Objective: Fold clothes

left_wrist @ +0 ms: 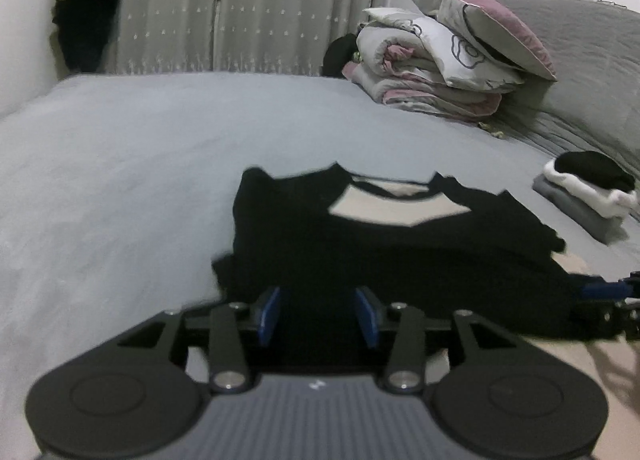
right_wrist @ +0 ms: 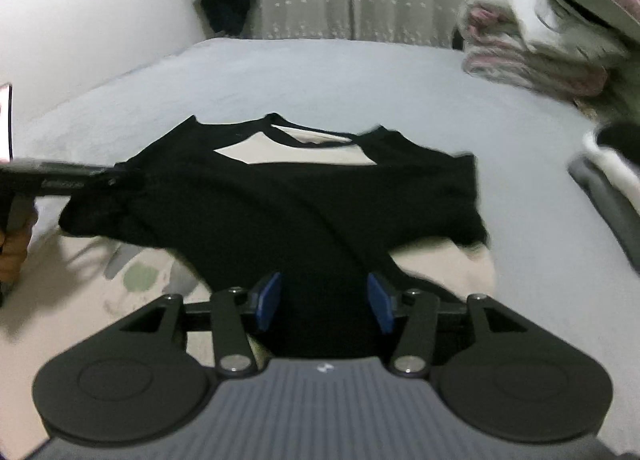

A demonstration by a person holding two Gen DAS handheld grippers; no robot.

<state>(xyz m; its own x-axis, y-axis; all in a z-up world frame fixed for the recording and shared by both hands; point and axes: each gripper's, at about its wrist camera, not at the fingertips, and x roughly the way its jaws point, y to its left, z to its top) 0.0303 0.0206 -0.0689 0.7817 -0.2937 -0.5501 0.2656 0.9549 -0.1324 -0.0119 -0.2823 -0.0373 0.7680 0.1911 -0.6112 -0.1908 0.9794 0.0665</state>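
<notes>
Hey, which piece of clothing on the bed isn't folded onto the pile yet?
The black shirt with the cream panel at its neck. It lies spread out in front of both tools, while the others sit folded in a small stack to its right.

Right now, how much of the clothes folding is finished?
Done: a small stack of folded clothes sits at the bed's right side. In hand: a black shirt lies spread out, with both the left tool and the right tool open at its near edge. Left: all of its folding, then stacking.
</notes>
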